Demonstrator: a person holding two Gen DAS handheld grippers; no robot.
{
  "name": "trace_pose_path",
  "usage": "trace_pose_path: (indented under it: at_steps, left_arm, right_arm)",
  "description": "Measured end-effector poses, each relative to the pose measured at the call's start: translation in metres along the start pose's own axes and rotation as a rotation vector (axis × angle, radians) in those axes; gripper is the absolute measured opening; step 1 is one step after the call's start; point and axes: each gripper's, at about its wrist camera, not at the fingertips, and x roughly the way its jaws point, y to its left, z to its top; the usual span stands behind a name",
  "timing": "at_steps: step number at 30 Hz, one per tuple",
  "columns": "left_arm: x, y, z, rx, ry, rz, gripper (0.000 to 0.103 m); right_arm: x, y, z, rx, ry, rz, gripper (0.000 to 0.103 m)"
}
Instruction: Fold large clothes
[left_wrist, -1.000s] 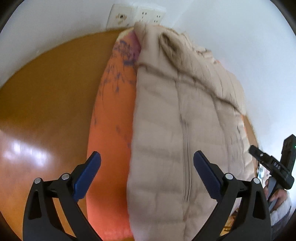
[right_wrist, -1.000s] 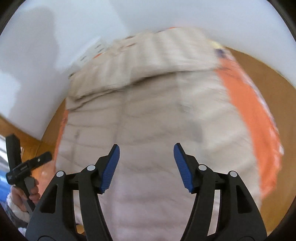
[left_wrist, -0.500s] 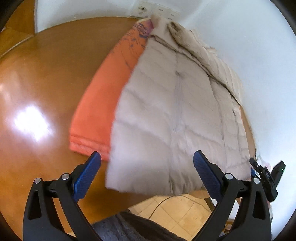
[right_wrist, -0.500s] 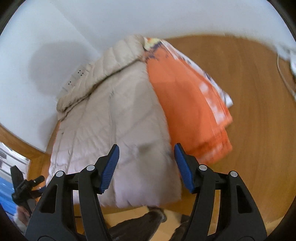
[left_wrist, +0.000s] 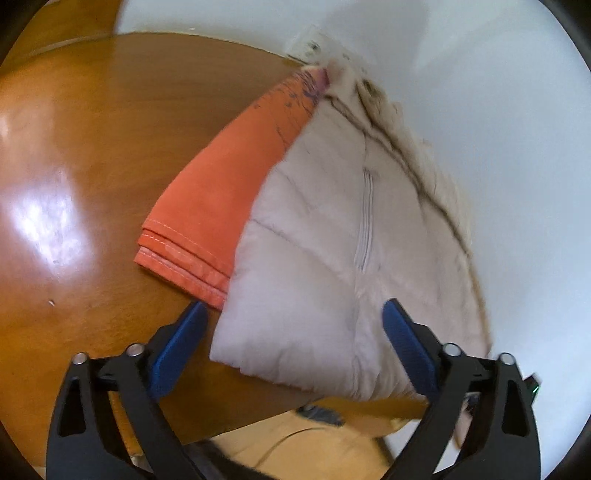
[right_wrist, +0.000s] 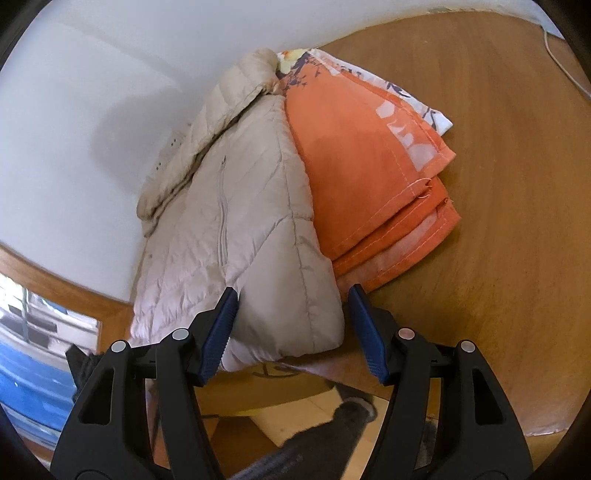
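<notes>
**A:** where's the coat sitting right now?

**B:** The beige puffer jacket lies flat on the round wooden table, pushed up against the white wall, collar end at the far side. Its near hem hangs a bit past the table edge. Right beside it, touching and partly tucked under its edge, is a folded orange cloth with a white printed border.

**A:** and the grippers, are they grabbing anything?

**B:** Nope, not from what I can see. The left gripper has its jaws spread wide; they've just been closing in a little, with the jacket's near corner between the blue pads, but nothing is pinched. The right gripper is apart too, straddling the jacket's other near corner, pads either side of it and not pressing.

**A:** anything else in view?

**B:** Wall sockets behind the collar, tiled floor below.
</notes>
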Motion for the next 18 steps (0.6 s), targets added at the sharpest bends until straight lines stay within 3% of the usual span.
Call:
trace_pose_path:
  at_steps: [1,3,7,11,18]
  left_arm:
    - [0.002,0.0,-0.001,0.002,0.001,0.007,0.068]
    - [0.003,-0.006,-0.004,0.029,0.0,0.056,0.056]
    - [0.001,-0.008,-0.006,-0.012,0.001,0.035,0.029]
    - [-0.011,-0.018,-0.001,-0.023,0.001,0.015,0.02]
    - [-0.019,-0.032,0.006,0.018,0.006,0.021,0.015]
  right_arm:
    - [0.001,0.001,-0.001,-0.009,0.007,0.007,0.062]
    - [0.006,0.006,-0.003,-0.035,0.027,0.018,0.058]
    - [0.009,0.009,-0.005,-0.04,0.046,0.034,0.025]
    - [0.001,0.021,-0.002,-0.072,0.044,0.033,0.015]
    - [-0.001,0.032,0.003,-0.096,0.04,-0.006,0.014]
